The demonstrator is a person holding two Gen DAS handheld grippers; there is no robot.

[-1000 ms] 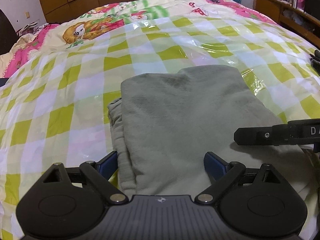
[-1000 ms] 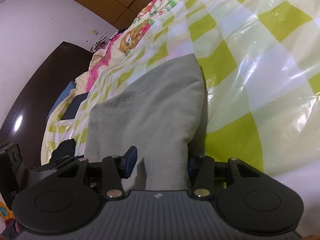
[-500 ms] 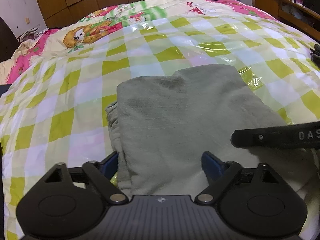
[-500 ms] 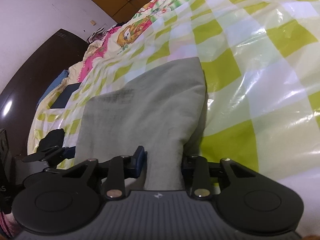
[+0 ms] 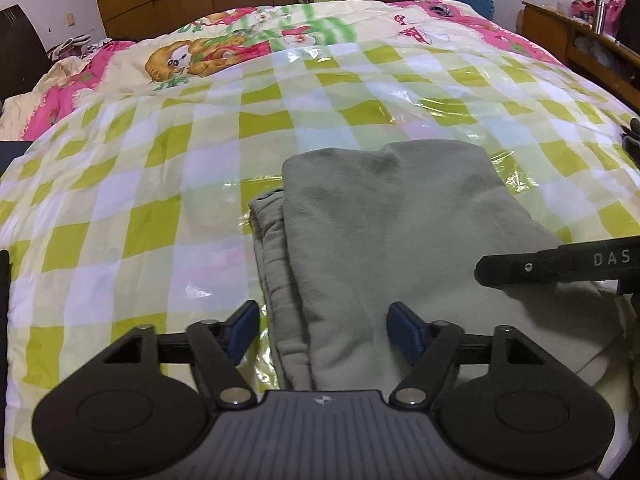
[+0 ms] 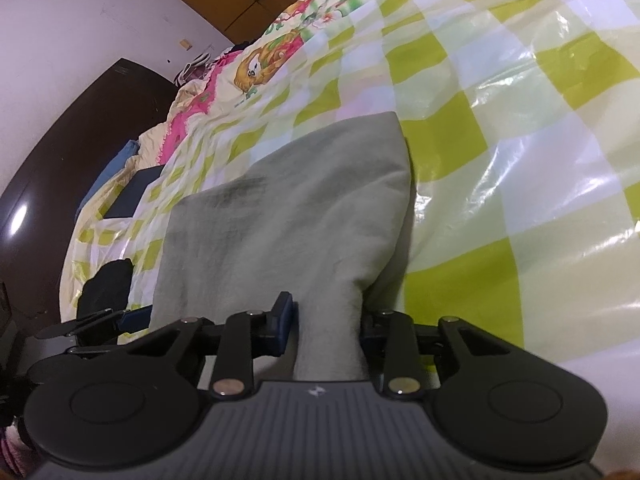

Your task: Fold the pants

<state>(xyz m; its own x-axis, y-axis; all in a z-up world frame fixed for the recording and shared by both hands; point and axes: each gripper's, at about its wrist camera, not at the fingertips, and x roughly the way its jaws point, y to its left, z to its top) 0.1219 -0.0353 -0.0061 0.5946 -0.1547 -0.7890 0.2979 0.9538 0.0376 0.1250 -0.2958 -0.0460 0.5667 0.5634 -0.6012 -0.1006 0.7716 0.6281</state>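
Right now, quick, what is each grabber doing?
Left gripper: open, jaws closing, straddling the folded grey-green fabric pants.
Right gripper: shut on the pants.

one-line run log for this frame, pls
stage: fold pants | pants: folded on bed | left gripper: closing, astride near edge | right gripper: shut on pants

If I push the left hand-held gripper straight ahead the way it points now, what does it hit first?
Most likely the folded grey pants: the left hand-held gripper has open jaws that straddle their near left edge, with the checked plastic sheet beneath. Depth is hard to judge here.
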